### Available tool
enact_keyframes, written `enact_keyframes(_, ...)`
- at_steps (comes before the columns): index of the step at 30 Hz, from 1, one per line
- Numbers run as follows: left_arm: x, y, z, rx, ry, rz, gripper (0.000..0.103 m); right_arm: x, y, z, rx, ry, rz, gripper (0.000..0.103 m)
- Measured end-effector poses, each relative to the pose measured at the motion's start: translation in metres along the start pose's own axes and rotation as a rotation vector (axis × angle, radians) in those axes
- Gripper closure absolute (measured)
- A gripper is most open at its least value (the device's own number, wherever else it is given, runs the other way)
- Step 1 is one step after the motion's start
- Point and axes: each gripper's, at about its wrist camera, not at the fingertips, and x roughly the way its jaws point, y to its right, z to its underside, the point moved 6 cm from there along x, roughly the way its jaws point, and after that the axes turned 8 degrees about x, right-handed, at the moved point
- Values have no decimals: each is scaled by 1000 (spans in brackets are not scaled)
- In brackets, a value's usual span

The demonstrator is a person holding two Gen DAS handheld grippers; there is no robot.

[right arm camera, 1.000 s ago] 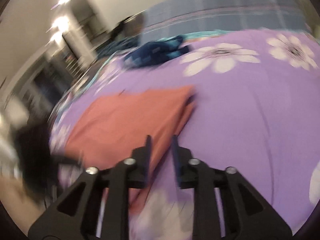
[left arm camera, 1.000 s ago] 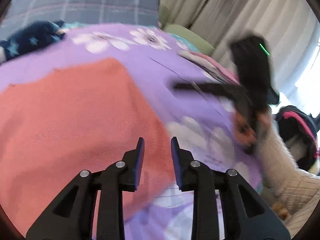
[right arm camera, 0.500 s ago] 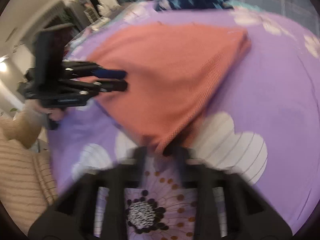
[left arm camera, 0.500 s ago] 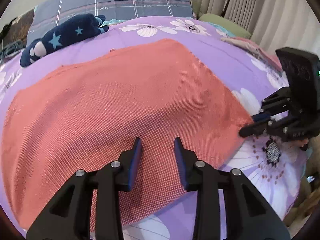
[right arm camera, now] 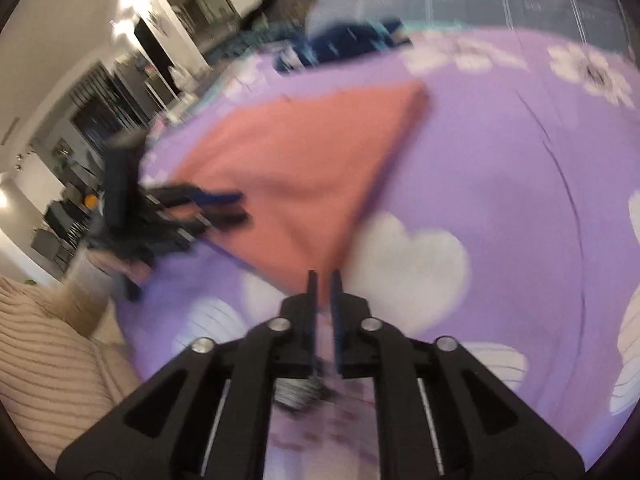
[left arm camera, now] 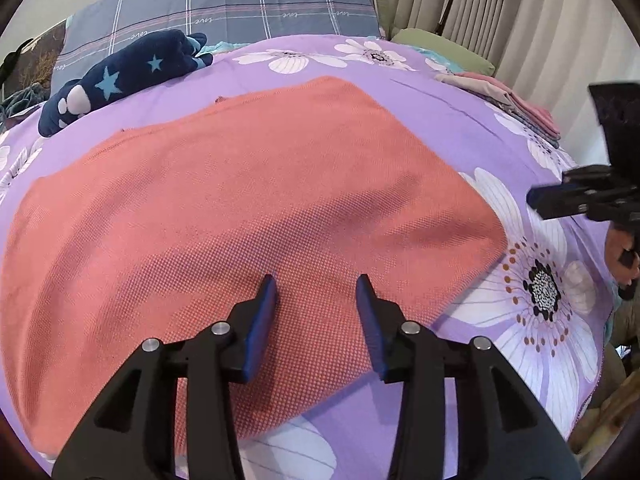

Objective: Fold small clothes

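A salmon knit cloth [left arm camera: 248, 208] lies spread flat on the purple flowered bedsheet [left arm camera: 448, 112]. My left gripper [left arm camera: 316, 280] hovers over the cloth's near edge. Its jaws are opening, and the blue pads stand apart above the fabric without pinching it. At the right edge of the left wrist view, my right gripper [left arm camera: 534, 200] sits just off the cloth's right corner, clear of it. In the blurred right wrist view, the right gripper [right arm camera: 323, 276] shows a narrow, opening gap in line with the cloth's [right arm camera: 304, 168] near corner. The left gripper [right arm camera: 236, 208] appears over the cloth's left side.
A navy star-patterned plush [left arm camera: 120, 76] and a plaid pillow [left arm camera: 240, 4] lie at the head of the bed. A stack of folded clothes [left arm camera: 512, 100] sits at the far right near a green cushion [left arm camera: 444, 46] and curtains. A cream knit sleeve [right arm camera: 44, 360] shows at lower left.
The right gripper pinched the cloth's right corner half a second ago, then let go and drew back to the right. The left gripper's jaws have widened over the cloth, which now lies flat.
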Motion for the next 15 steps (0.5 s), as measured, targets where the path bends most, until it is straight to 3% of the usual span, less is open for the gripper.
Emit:
enact_keyframes(2, -3, 0, 3, -4, 5, 5, 60, 9, -12, -3, -2, 43, 40, 68)
enact_keyframes(4, -7, 0, 7, -10, 10, 10, 60, 28, -1, -3, 46, 46, 173, 59)
enact_keyframes(6, -11, -2, 12, -21, 16, 19, 60, 48, 18, 5, 130, 10, 242, 60)
enact_keyframes(7, -13, -3, 15, -28, 17, 18, 60, 59, 31, 13, 178, -8, 266, 67)
enact_keyframes(8, -15, -4, 17, -30, 19, 22, 60, 57, 35, 13, 182, 28, 254, 75)
enact_keyframes(15, -30, -8, 30, -36, 48, 53, 60, 61, 23, 12, 106, 38, 382, 73)
